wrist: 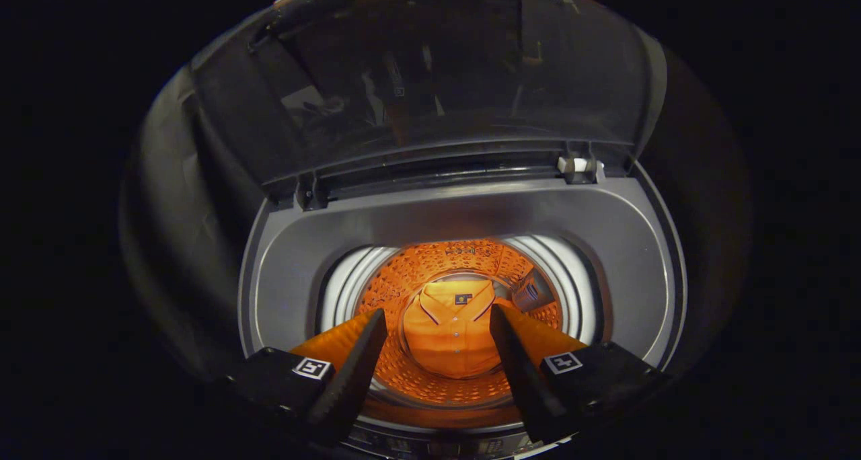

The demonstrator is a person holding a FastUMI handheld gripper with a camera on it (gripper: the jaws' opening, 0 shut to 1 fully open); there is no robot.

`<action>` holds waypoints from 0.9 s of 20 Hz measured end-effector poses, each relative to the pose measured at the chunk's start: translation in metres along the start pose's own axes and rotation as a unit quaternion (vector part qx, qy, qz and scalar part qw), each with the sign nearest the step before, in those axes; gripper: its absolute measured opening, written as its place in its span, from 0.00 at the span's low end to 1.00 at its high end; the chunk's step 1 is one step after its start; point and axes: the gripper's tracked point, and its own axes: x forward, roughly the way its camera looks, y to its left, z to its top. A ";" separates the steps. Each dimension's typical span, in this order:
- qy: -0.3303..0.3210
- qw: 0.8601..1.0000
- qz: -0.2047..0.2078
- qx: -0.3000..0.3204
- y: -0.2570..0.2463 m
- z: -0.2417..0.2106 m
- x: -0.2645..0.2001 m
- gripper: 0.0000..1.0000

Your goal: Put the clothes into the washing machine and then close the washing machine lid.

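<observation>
A folded orange polo shirt (pixel 449 335) lies flat at the bottom of the washing machine's drum (pixel 464 258), collar toward the far side, buttons running down its middle. It looks already dropped in place, so the loading part of the job seems done and the closing part is left. The drum's perforated wall glows orange around the shirt, likely from the shirt's colour reflecting off the metal.

The gripper (pixel 438 325) hovers above the opening, looking down into it. Its two fingers are spread apart and hold nothing; the shirt shows in the gap between them, well below.

Around the drum runs the grey top deck (pixel 625 272) of the machine. Beyond it, at the back, the clear lid (pixel 430 77) stands raised and tilted away on its hinges, with a small white latch piece (pixel 577 165) beside the right hinge. The lid stays up so the opening is free for loading. To close it, the gripper would probably have to rise, reach past the opening and pull the lid's upper edge forward. Nothing appears to block that path. The surroundings are dark.
</observation>
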 end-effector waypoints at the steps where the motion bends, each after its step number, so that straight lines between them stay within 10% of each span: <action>1: -0.007 1.000 0.001 -0.001 0.000 0.005 -0.006 0.99; 18: -0.182 0.983 0.017 -0.035 0.032 0.192 -0.168 0.99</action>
